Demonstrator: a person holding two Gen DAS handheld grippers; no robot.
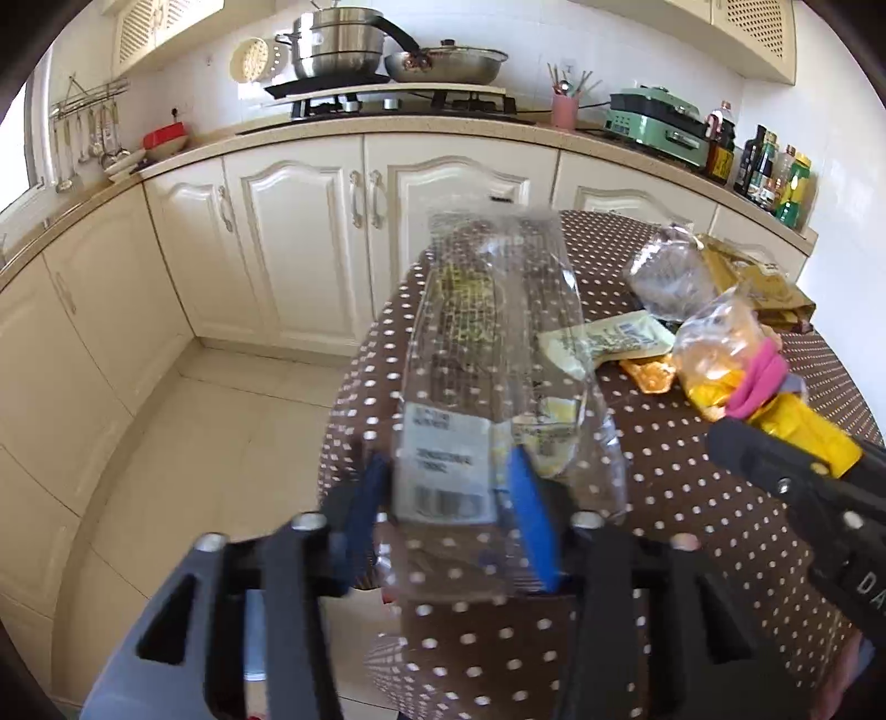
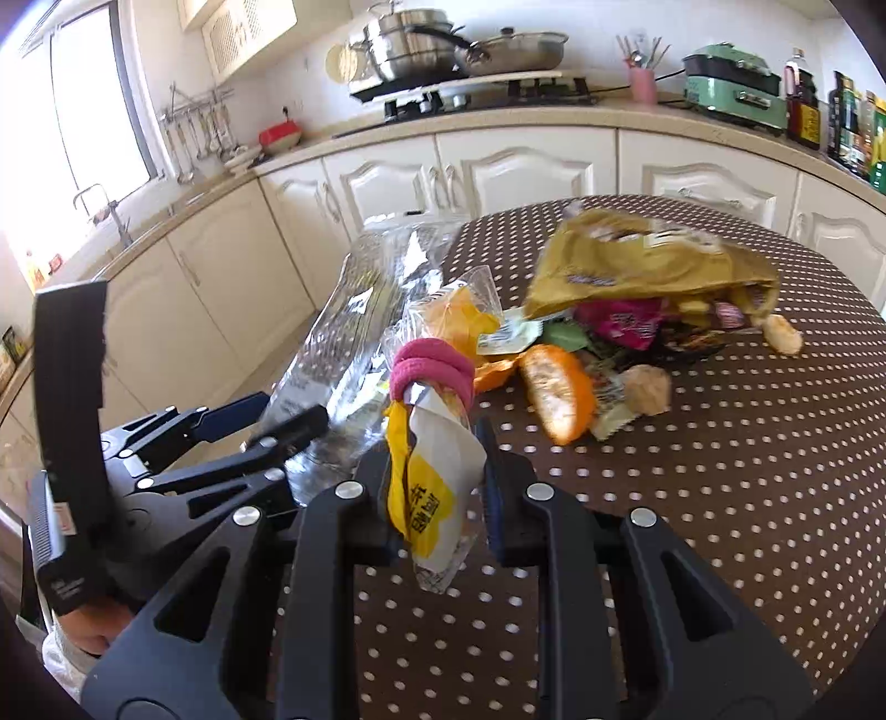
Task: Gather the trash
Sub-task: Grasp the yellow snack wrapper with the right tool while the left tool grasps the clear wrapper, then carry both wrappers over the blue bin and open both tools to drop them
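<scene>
My left gripper (image 1: 443, 487) is shut on a clear plastic wrapper (image 1: 487, 332) with a white barcode label and holds it up over the table's left edge; it also shows in the right wrist view (image 2: 343, 327). My right gripper (image 2: 437, 471) is shut on a yellow-and-white snack bag (image 2: 432, 476) tied with a pink hair band (image 2: 432, 365); this bag shows at the right of the left wrist view (image 1: 725, 354). A gold bag (image 2: 637, 260), orange peel (image 2: 554, 393) and small wrappers lie on the brown dotted table (image 2: 720, 471).
White kitchen cabinets (image 1: 310, 232) and a counter with a stove, pots (image 1: 338, 44), a pink utensil cup (image 1: 565, 108), a green appliance (image 1: 659, 124) and bottles (image 1: 775, 171) stand behind the table. Tiled floor (image 1: 221, 421) lies left of the table.
</scene>
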